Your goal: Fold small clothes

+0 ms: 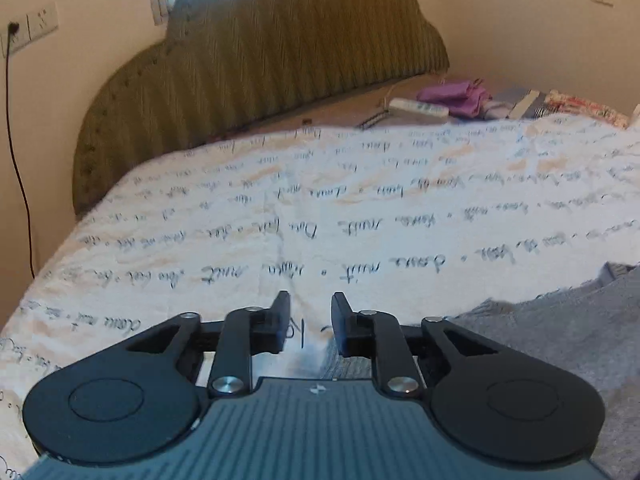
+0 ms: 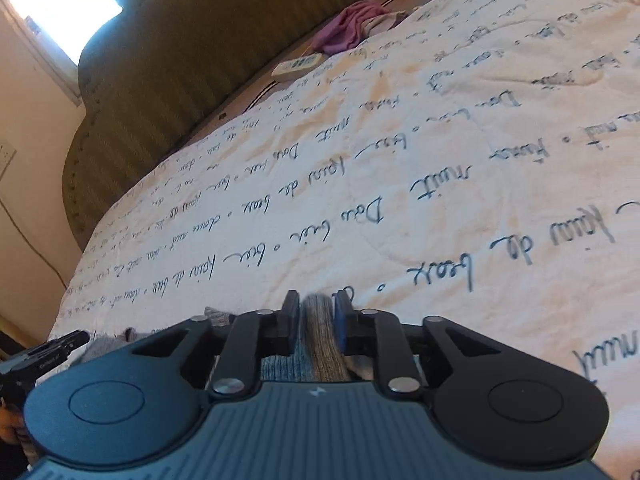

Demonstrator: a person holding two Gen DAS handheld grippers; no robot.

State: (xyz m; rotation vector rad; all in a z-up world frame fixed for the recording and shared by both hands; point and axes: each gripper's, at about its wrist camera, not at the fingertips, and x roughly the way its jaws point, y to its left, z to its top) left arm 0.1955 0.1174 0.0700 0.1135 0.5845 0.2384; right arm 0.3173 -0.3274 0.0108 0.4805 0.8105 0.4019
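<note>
Grey knitted fabric, a small ribbed garment (image 2: 322, 332), is sitting pinched between the pads of the right gripper (image 2: 316, 320), which is clenching it at six o'clock of its view. At four o'clock of the left view the same cloth is lying rumpled on the cream quilted bedspread (image 1: 360, 208). The left gripper (image 1: 310, 322) is standing released, jaws apart, nothing between them. Folding is looking barely begun: no neat fold is showing. Blue cursive script is covering the bedspread; "nuit" and "de beaux" seem legible, the rest not.
</note>
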